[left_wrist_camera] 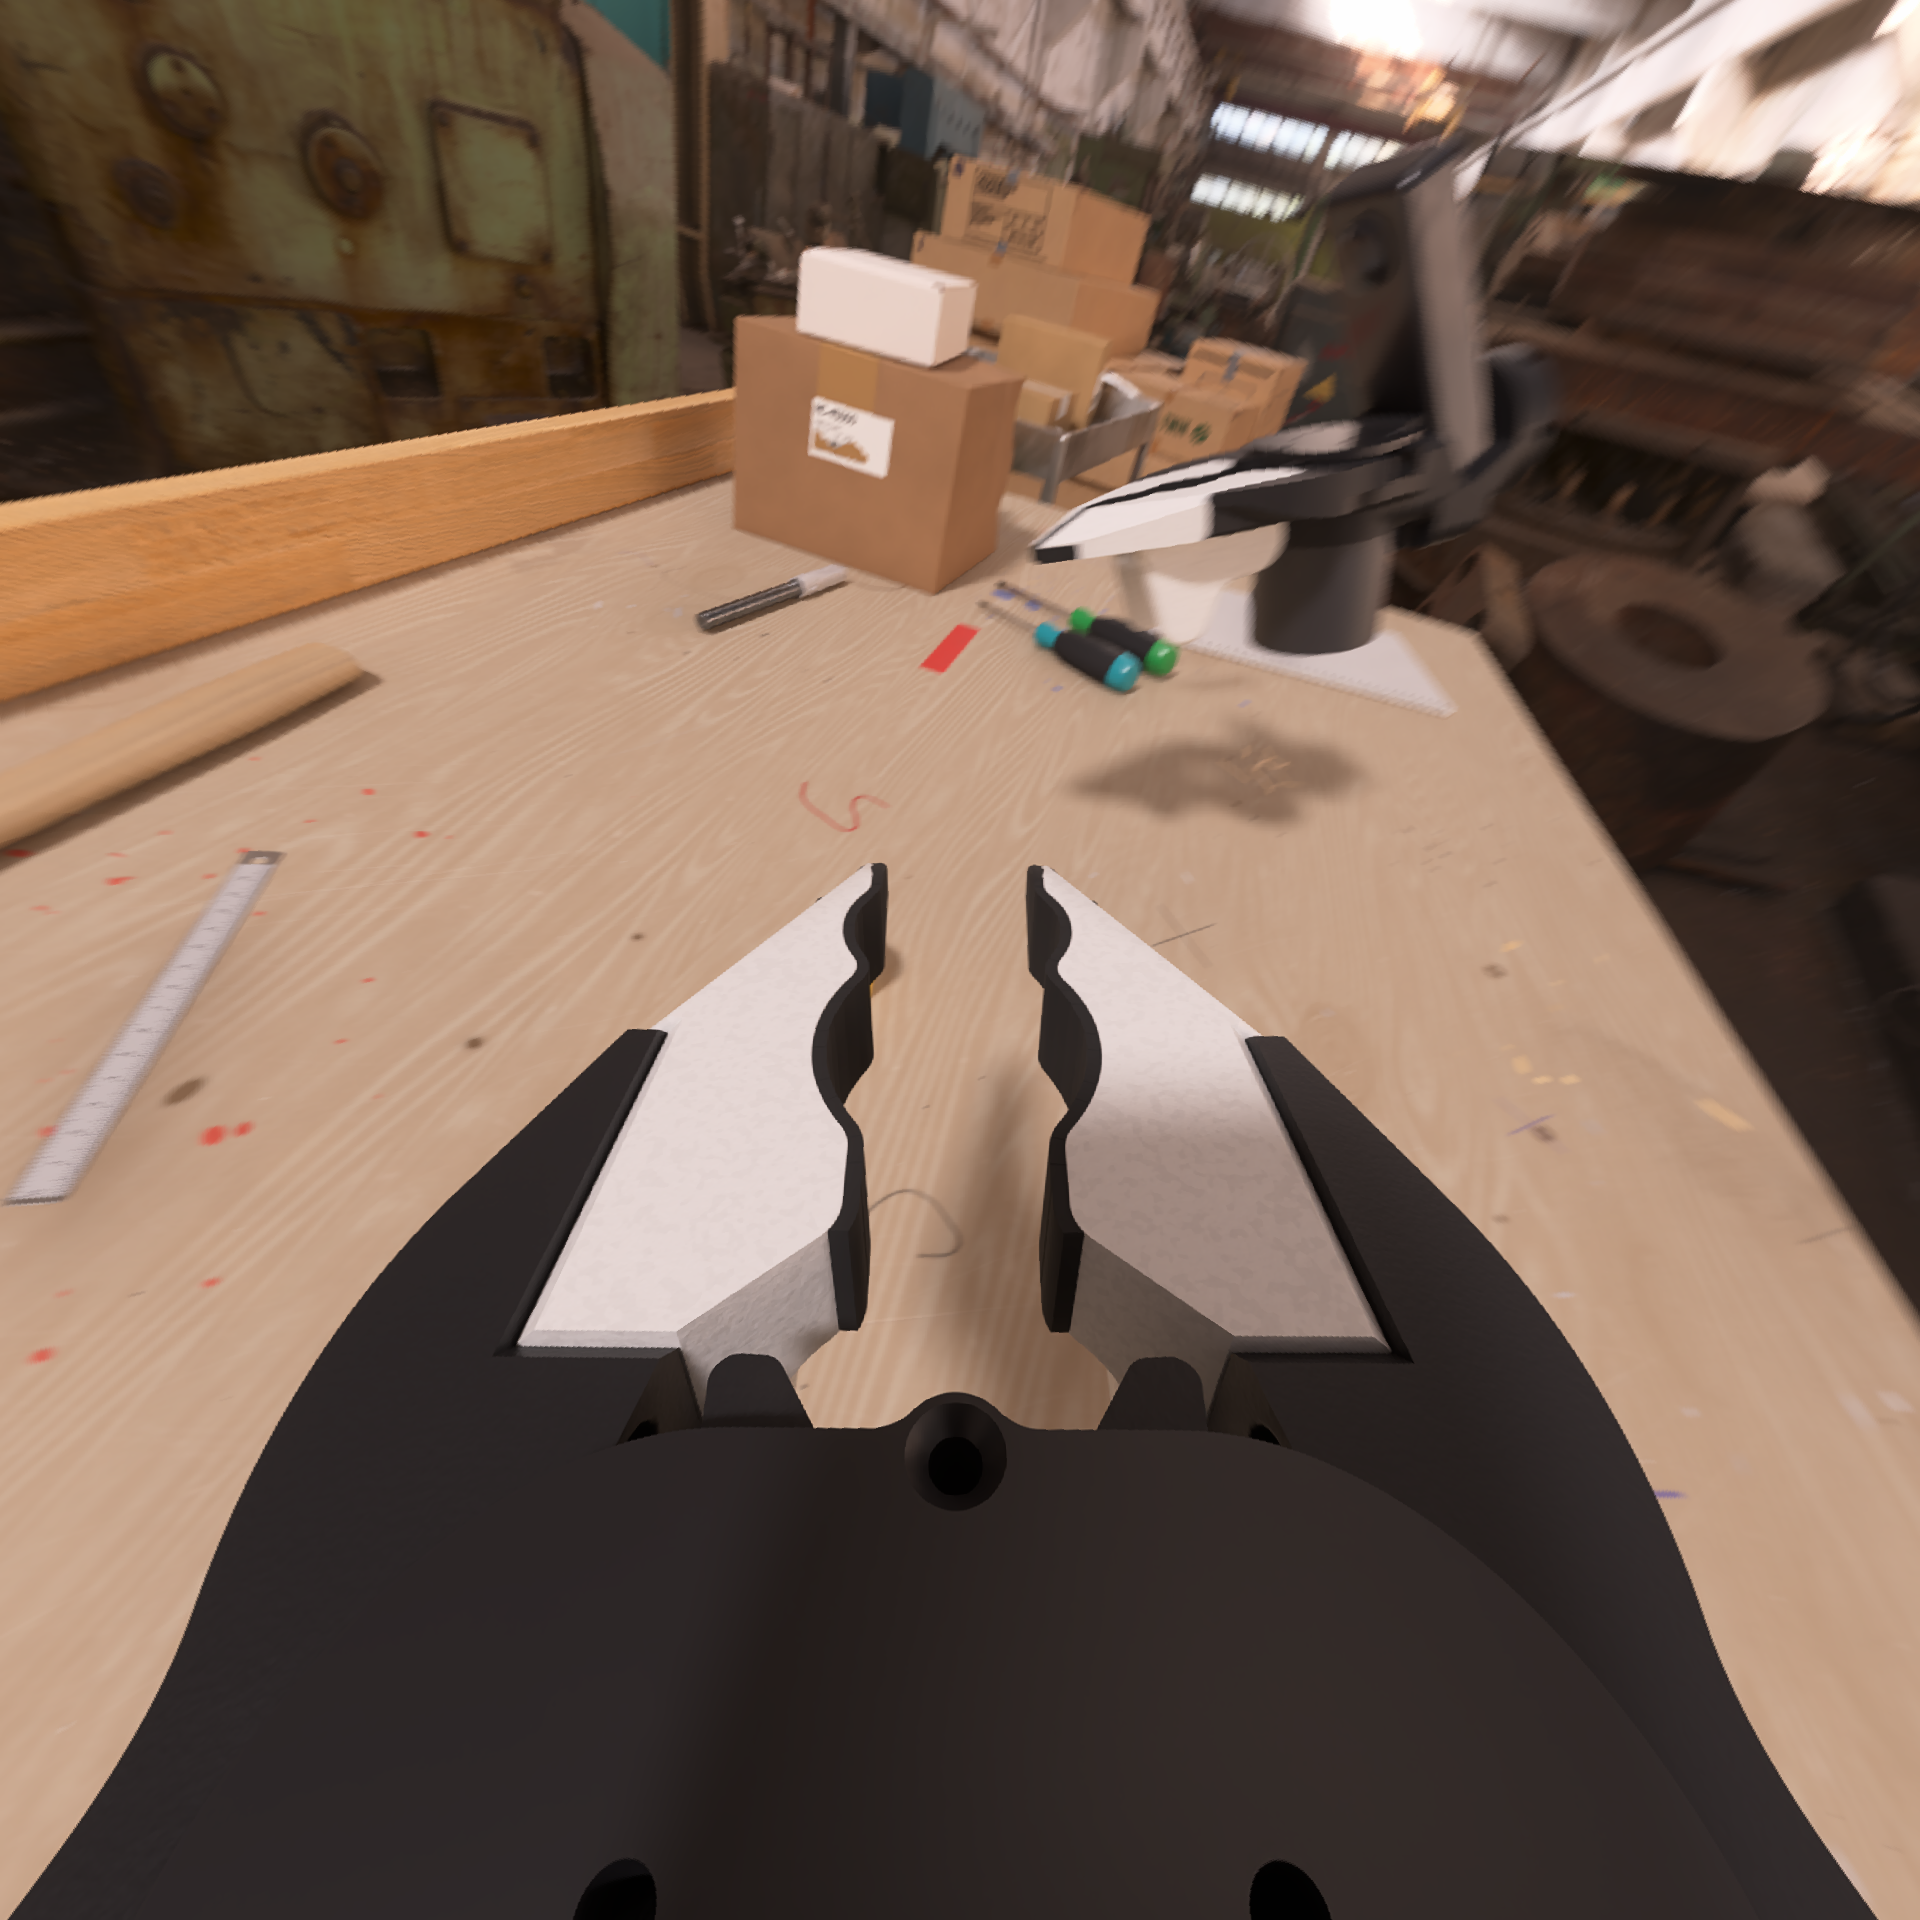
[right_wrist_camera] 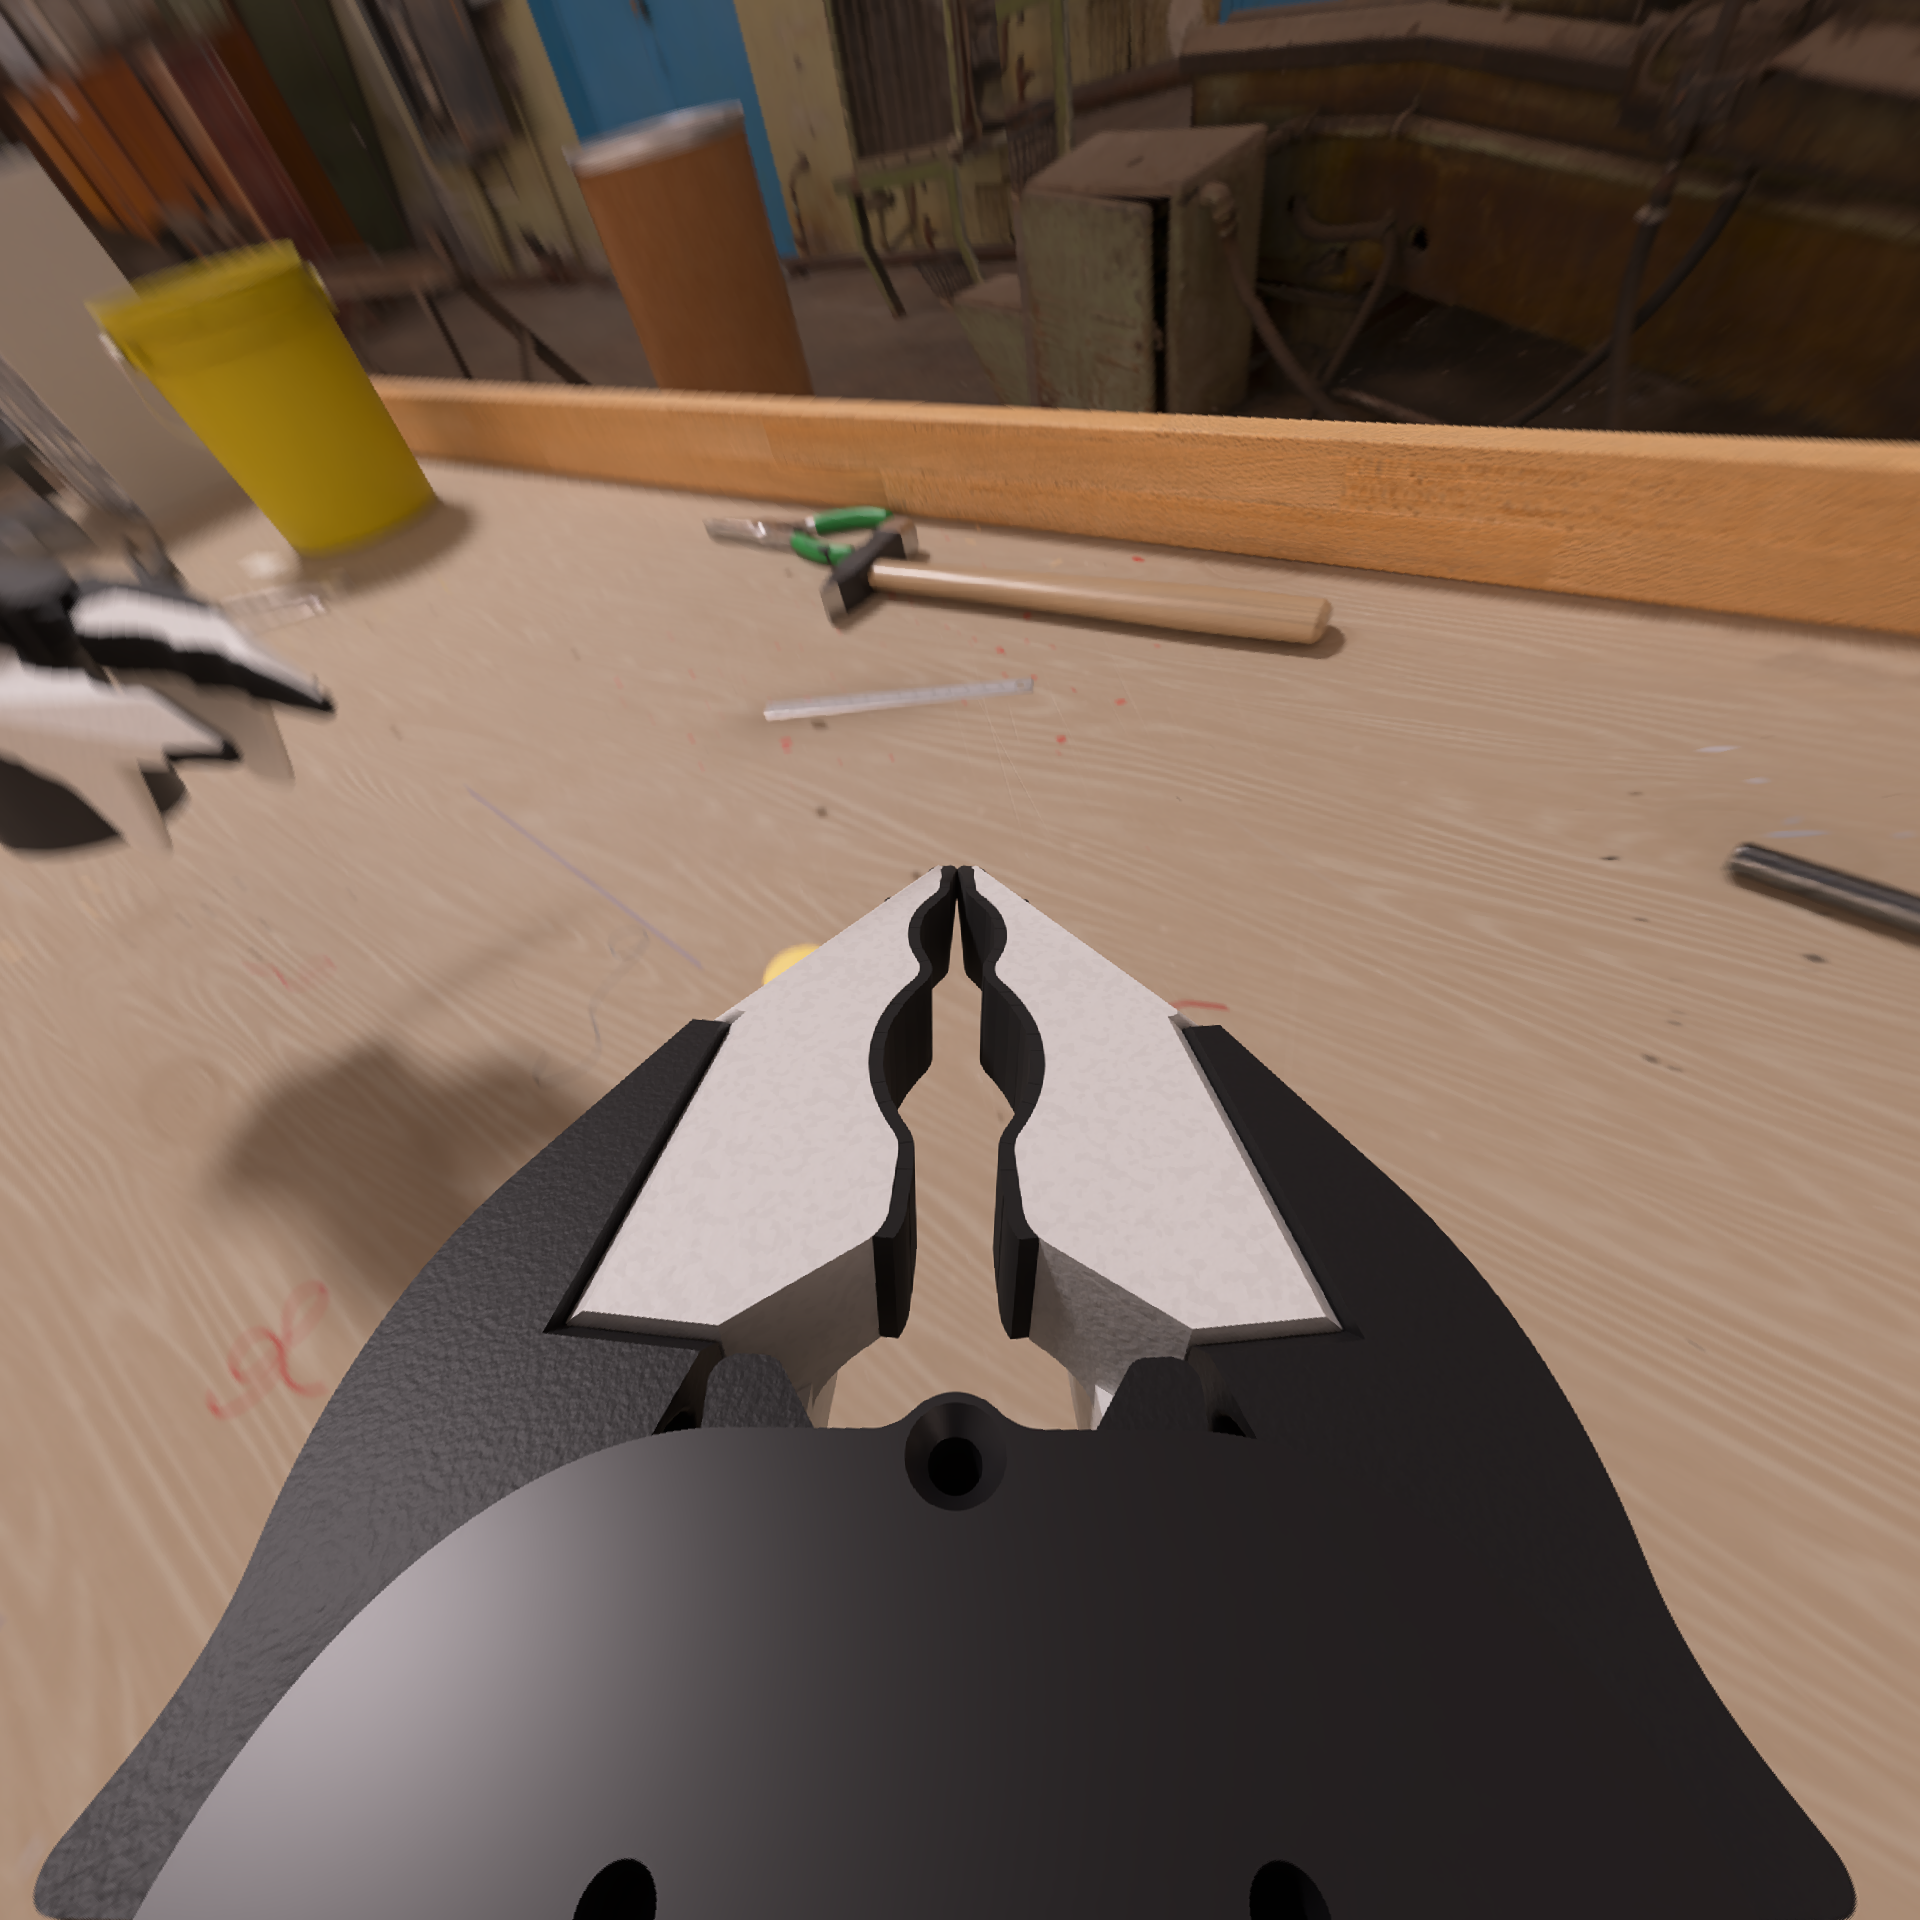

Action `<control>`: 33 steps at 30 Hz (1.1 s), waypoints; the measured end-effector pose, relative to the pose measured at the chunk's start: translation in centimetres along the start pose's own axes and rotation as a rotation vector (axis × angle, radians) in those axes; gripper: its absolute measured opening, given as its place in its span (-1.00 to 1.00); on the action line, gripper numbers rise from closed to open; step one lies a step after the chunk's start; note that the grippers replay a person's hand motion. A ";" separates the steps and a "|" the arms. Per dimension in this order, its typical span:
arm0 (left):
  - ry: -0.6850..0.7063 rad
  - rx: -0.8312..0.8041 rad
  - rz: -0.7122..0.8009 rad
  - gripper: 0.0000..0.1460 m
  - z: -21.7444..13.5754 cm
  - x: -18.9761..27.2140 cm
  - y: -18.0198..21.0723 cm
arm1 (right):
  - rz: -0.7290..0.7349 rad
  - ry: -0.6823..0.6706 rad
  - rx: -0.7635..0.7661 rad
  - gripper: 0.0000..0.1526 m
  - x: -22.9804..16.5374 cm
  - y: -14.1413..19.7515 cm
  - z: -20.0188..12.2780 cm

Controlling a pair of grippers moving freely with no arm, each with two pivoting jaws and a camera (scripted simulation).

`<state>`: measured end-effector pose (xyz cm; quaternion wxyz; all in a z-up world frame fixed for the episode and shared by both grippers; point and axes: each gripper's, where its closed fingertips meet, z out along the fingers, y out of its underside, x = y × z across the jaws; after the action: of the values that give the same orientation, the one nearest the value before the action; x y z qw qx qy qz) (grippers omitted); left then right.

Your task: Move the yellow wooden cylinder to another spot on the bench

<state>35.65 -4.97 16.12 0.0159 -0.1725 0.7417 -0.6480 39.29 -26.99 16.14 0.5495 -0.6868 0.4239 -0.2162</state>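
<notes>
The yellow wooden cylinder (right_wrist_camera: 788,962) lies on the bench and shows only as a small yellow patch beside the left finger of my right gripper (right_wrist_camera: 954,875); the rest is hidden under that finger. The right gripper is shut with its tips touching and holds nothing. It hovers above the bench and also shows in the left wrist view (left_wrist_camera: 1049,551). My left gripper (left_wrist_camera: 958,878) is open and empty over bare bench, with a thin yellow sliver (left_wrist_camera: 880,979) at its left finger's edge. The left gripper also shows at the left of the right wrist view (right_wrist_camera: 301,701).
A wooden rail (right_wrist_camera: 1247,488) runs along the back edge. On the bench are a yellow bucket (right_wrist_camera: 270,405), hammer (right_wrist_camera: 1081,603), green pliers (right_wrist_camera: 821,535), steel ruler (left_wrist_camera: 145,1023), metal rod (right_wrist_camera: 1829,894), cardboard box (left_wrist_camera: 862,447) with a white box (left_wrist_camera: 883,304) on it, marker (left_wrist_camera: 769,601) and two screwdrivers (left_wrist_camera: 1101,649).
</notes>
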 end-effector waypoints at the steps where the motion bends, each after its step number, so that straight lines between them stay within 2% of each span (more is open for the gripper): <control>1: -0.031 -0.015 0.030 -0.59 0.2 -0.4 0.3 | -0.056 0.026 -0.022 -1.00 -0.4 0.5 -0.8; 3: -0.033 -0.022 0.014 -0.43 0.3 -0.6 0.2 | -0.121 0.069 -0.110 -0.85 -1.0 1.7 -1.6; 5: 0.046 -0.014 -0.074 -0.29 0.2 -0.2 -0.4 | -0.107 0.016 -0.185 -0.71 -2.5 2.6 -1.7; 8: 0.075 0.016 -0.091 -0.27 -0.5 0.3 -1.2 | -0.089 -0.055 -0.235 -0.51 -5.0 3.1 -0.9; 12: 0.046 0.019 -0.030 -0.17 -2.0 1.1 -2.1 | -0.192 0.024 -0.295 -0.34 -7.1 3.6 1.2; 18: -0.090 0.114 0.069 -0.03 -6.9 1.0 -5.5 | -0.181 0.077 -0.409 -0.25 -9.7 4.7 5.7; 22: -0.203 0.202 0.118 0.04 -11.2 -0.1 -7.7 | -0.193 0.194 -0.510 -0.23 -9.1 5.4 8.3; 26: -0.274 0.255 0.159 0.05 -14.5 -0.6 -9.0 | -0.157 0.251 -0.685 -0.21 -8.3 7.9 10.2; 31: -0.287 0.279 0.176 0.02 -15.9 -0.8 -9.5 | -0.141 0.362 -0.856 -0.23 -6.1 11.0 11.3; 33: -0.289 0.265 0.189 0.02 -15.7 -0.8 -9.3 | -0.139 0.387 -0.919 -0.40 -5.3 12.2 11.6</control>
<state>34.72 9.37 27.47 0.2054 -0.1898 0.6529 -0.7039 41.01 -16.50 2.05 0.0858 -0.8316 0.5227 -0.1667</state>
